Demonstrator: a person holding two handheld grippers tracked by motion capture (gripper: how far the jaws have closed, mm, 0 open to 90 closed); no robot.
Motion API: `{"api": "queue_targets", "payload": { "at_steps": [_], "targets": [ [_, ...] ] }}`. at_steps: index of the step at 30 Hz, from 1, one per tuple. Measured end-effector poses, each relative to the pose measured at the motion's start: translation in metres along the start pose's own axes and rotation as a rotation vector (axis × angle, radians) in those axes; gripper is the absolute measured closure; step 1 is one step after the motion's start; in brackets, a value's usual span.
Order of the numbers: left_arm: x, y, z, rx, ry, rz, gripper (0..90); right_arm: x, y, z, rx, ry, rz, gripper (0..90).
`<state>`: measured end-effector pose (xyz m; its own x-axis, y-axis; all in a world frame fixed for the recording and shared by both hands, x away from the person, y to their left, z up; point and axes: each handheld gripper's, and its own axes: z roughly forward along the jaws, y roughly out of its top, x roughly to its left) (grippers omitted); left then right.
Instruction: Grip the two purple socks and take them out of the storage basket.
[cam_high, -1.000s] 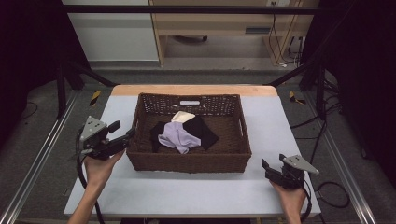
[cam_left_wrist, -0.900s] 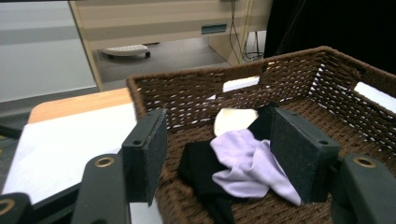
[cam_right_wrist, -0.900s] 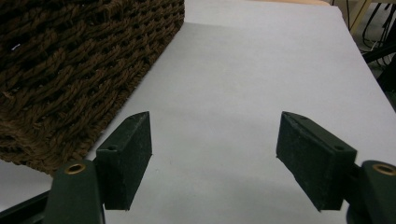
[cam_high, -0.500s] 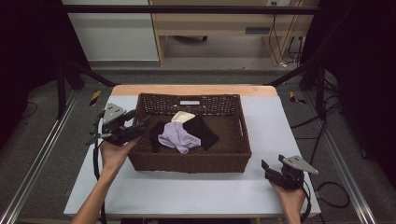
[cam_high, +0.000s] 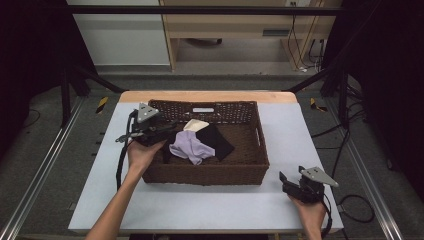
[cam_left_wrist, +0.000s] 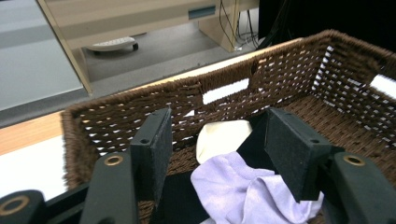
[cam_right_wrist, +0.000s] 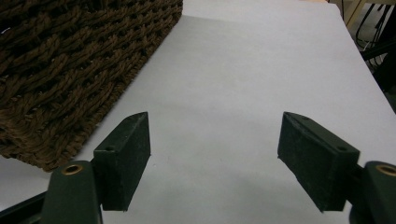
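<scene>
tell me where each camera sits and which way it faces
High view: above the person's side, looking forward and down on the table; both forearms, hands, tools.
Left gripper view: on the left tool, looking into the basket.
Right gripper view: on the right tool, facing bare table.
Shared: all show the basket.

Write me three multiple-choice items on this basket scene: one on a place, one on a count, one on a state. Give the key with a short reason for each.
1. Where is the left hand-held gripper?
A. over the wicker basket's left rim
B. on the floor
C. beside the right hand-held gripper

2. How many cloths lie in the basket?
A. one
B. three
C. six

3. How do the right hand-held gripper's jaws stand?
A. shut on a cloth
B. shut on nothing
C. open, nothing between

Key: 1 A, the high view shows it reaching in at the left rim. 2 B, a lilac cloth, a black cloth and a cream cloth. 3 C, bare table shows between them.
</scene>
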<state>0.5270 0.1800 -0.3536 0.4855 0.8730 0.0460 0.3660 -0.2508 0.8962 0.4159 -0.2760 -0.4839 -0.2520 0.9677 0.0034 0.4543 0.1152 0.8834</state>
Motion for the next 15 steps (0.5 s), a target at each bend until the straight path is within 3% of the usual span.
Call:
{"api": "queue_targets", "payload": {
  "at_steps": [7,15],
  "targets": [
    [-0.005,-0.003,0.022,0.034,-0.011,0.011,40.2,-0.001,0.0,0.0,-0.008,-0.01,0.004,25.2],
    [-0.009,-0.009,0.039,0.118,-0.036,0.03,38.5,-0.005,0.001,0.001,-0.039,-0.022,0.034,22.2]
  ]
}}
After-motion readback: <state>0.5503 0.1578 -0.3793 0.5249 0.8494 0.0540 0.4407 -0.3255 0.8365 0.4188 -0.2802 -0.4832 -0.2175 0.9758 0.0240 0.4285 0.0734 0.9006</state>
